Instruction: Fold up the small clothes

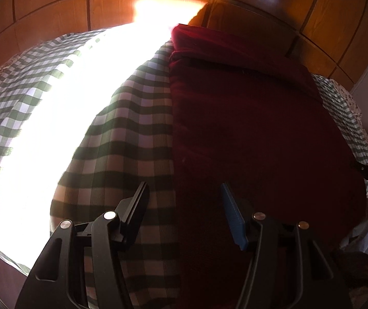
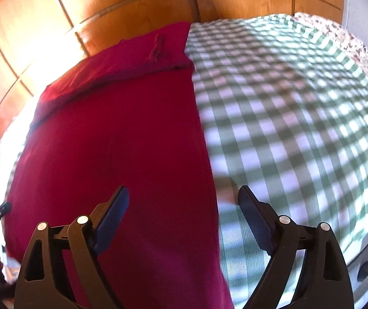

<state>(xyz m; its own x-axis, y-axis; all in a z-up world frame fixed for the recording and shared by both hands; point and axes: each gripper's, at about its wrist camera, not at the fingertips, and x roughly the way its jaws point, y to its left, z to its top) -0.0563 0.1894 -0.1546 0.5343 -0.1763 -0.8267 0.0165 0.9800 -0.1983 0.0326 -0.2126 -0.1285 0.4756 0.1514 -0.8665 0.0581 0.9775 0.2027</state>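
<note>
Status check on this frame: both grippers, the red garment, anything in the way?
Left gripper open, empty, over the garment's left edge. Right gripper open, empty, over its right edge. Red garment flat on the checked cloth, top folded over. Nothing in the way.

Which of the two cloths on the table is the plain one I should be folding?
The dark red garment, one solid colour, with a folded band at its far end. The green-and-white checked cloth lies spread beneath and beside it.

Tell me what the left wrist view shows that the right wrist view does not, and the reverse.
Only the left wrist view: a blown-out sunlight band across the cloth, and the open left hand-held gripper.
Only the right wrist view: the open right hand-held gripper straddling the garment's edge.
Both: the dark red garment flat on the green checked cloth, before wood panelling.
</note>
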